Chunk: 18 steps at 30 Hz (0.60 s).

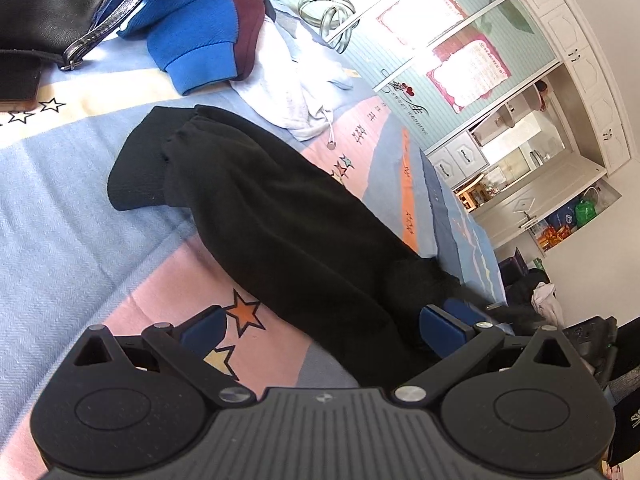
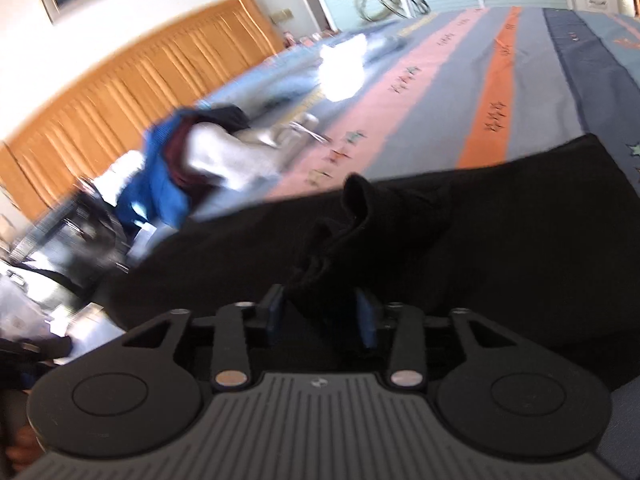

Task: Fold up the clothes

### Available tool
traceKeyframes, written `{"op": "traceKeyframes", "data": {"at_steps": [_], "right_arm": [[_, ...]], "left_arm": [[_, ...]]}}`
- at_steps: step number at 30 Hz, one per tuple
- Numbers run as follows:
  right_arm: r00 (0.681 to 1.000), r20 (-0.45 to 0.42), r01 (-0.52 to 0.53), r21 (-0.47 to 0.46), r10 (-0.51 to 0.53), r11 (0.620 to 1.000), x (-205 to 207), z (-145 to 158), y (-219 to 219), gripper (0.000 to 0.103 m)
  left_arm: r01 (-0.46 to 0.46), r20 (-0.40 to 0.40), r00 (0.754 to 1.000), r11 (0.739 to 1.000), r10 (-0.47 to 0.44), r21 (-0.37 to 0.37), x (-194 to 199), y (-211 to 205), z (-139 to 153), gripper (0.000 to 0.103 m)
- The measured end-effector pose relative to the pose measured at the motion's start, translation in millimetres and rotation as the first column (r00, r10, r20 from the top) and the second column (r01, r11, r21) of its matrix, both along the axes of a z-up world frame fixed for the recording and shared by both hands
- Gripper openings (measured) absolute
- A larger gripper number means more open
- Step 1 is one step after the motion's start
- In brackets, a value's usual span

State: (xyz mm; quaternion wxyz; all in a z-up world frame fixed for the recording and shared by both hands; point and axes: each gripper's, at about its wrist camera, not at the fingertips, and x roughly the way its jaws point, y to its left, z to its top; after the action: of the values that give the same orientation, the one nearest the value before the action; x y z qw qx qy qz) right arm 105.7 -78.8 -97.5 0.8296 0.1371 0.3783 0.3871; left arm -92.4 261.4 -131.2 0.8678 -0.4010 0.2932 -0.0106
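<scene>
Two grippers are in your hands above the striped bedspread, a wide cloth of blue, pink and orange bands printed with small stars, and the long black knit garment lies stretched across its pink and blue bands. Beyond the far end of that black garment you have a heap of other clothes: a bright blue sweatshirt with a ribbed cuff, a maroon piece tucked beside it, and a pale grey hooded top with a drawstring. A black leather bag with a buckled strap sits further off than the blue sweatshirt. Your left gripper stands at the near end of the black garment with its jaws wide apart; the cloth runs between them, and its right pad lies against the fabric. Your right gripper has its jaws partly apart, with a bunched fold of the black garment rising between the blue pads, not pinched.
</scene>
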Motion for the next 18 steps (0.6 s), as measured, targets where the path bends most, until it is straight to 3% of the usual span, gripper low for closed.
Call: {"op": "traceKeyframes", "data": {"at_steps": [2,4,7,11,13,14,15,16,18], "right_arm": [[0.995,-0.091,-0.019,0.190,0.037,0.982,6.6,5.2,-13.6,0.047],[0.991,-0.130,0.040,0.285,-0.002,0.958,14.2,10.8,-25.9,0.047],[0.979,-0.170,0.160,0.279,-0.116,0.947,29.3,12.2,-37.0,0.047],[0.952,-0.290,0.201,0.353,-0.097,0.914,48.5,-13.0,-28.0,0.045],[0.915,-0.393,0.242,0.352,-0.092,0.904,60.1,-42.8,-19.3,0.045],[0.886,-0.453,0.258,0.308,-0.097,0.916,66.4,-61.8,-13.2,0.040],[0.860,-0.496,0.272,0.244,-0.122,0.931,70.2,-77.1,-6.9,0.007],[0.849,-0.510,0.284,0.224,-0.136,0.932,69.7,-81.1,-5.4,0.000],[0.846,-0.516,0.300,0.256,-0.133,0.919,64.9,-76.2,-8.1,0.009]], "left_arm": [[0.000,0.002,1.000,1.000,0.000,0.003,-1.2,-2.0,2.8,0.102],[0.010,0.005,1.000,1.000,-0.010,0.008,0.2,-4.7,5.2,0.102],[0.027,0.019,0.999,0.999,-0.028,0.022,2.6,-10.8,8.5,0.102],[0.044,0.008,0.999,0.999,-0.044,0.033,4.9,-16.8,6.9,0.102],[0.045,-0.002,0.999,0.999,-0.045,0.028,4.7,-17.0,5.4,0.102],[0.045,-0.007,0.999,0.999,-0.045,0.026,4.6,-17.1,4.7,0.102],[0.043,-0.005,0.999,0.999,-0.043,0.026,3.7,-16.2,5.1,0.102],[0.040,-0.003,0.999,0.999,-0.040,0.026,2.7,-15.3,5.6,0.102],[0.033,0.003,0.999,0.999,-0.033,0.024,2.8,-12.3,4.7,0.102]]}}
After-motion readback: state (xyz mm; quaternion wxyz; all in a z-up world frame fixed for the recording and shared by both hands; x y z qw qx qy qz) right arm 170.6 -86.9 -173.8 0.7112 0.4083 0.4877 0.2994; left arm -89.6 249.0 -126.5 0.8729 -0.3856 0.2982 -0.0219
